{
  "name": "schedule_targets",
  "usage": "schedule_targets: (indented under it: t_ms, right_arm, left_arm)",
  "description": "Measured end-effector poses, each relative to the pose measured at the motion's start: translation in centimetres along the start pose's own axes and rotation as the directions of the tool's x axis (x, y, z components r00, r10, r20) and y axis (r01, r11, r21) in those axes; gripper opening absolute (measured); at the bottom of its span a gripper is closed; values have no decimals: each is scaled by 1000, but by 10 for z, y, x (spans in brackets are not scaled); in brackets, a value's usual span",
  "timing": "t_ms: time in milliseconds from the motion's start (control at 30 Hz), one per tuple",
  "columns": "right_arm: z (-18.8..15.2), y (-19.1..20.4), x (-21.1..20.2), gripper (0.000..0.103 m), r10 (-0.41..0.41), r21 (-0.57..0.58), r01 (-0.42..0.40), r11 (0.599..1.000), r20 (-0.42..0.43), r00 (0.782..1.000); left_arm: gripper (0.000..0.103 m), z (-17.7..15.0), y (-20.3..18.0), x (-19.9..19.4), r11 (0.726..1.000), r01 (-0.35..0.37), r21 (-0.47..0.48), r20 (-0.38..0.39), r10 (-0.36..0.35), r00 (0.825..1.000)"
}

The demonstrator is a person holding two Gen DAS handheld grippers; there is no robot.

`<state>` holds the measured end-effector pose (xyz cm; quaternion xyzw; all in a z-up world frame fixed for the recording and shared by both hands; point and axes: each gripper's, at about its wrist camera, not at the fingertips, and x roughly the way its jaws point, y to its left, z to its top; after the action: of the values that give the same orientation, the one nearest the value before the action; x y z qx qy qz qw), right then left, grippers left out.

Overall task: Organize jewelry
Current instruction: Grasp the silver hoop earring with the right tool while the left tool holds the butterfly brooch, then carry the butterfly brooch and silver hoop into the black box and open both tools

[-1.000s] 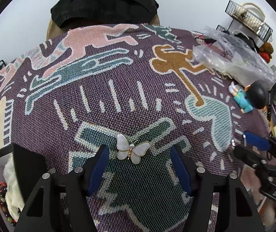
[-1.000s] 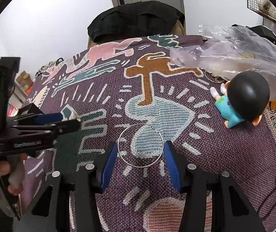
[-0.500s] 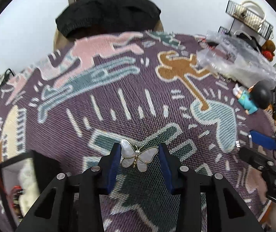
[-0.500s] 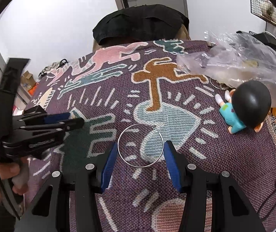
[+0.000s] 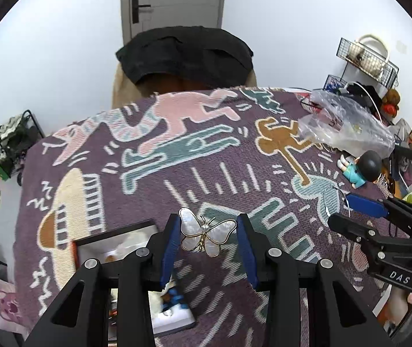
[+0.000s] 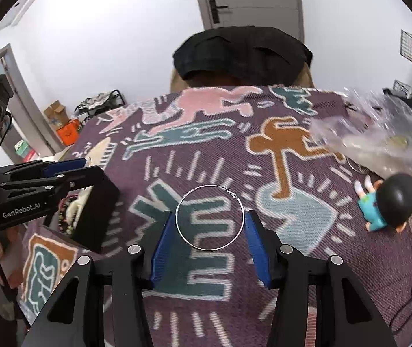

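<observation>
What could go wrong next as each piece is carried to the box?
The butterfly brooch is pinched only by its wing edges in the left gripper, so it could twist or slip out. The thin hoop in the right gripper might bend. Either could miss the box.

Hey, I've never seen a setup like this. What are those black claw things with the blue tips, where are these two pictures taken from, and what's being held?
No robot here: a person holds a hand-operated two-finger gripper in each hand. Each carries a wide-angle camera looking forward along its fingers, so each picture shows its own claw at the bottom.

In the left view, the left gripper pinches a butterfly brooch of pearly white and gold. In the right view, the right gripper holds a thin wire hoop.

Below lies a purple patterned cloth. On it sit an open jewelry box, a small doll and a clear plastic bag.
</observation>
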<state>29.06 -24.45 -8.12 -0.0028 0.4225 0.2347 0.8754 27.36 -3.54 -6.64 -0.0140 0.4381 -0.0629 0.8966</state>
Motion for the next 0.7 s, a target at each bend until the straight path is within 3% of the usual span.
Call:
schedule_targets:
  t_ms: [400,533,567,667,700]
  right_arm:
    - [19,60,-5,50,47,-92,-45,995,17,999]
    - [20,81,-2,50,68,-118,-67,991,9,998]
    - [19,85,-1,50,73,-122,-71,990,6,997]
    - [19,98,2,50,88,-135,-88,987,-1,996]
    - [19,103,4,50,93,-143,-93,985,-4,996]
  left_arm:
    - [41,-26,53,-22,998,17,-66,2,-17,1000]
    - [43,-34,66,-19,994,53,-95,-27,-56,998]
    - [46,-36,69,-19,993,51,-103,-32,-55,998]
    - [71,-41,80,-24,991,50,-127,-15,-52,999]
    - [74,-43,83,-28,990,46,-132,0,-47,999]
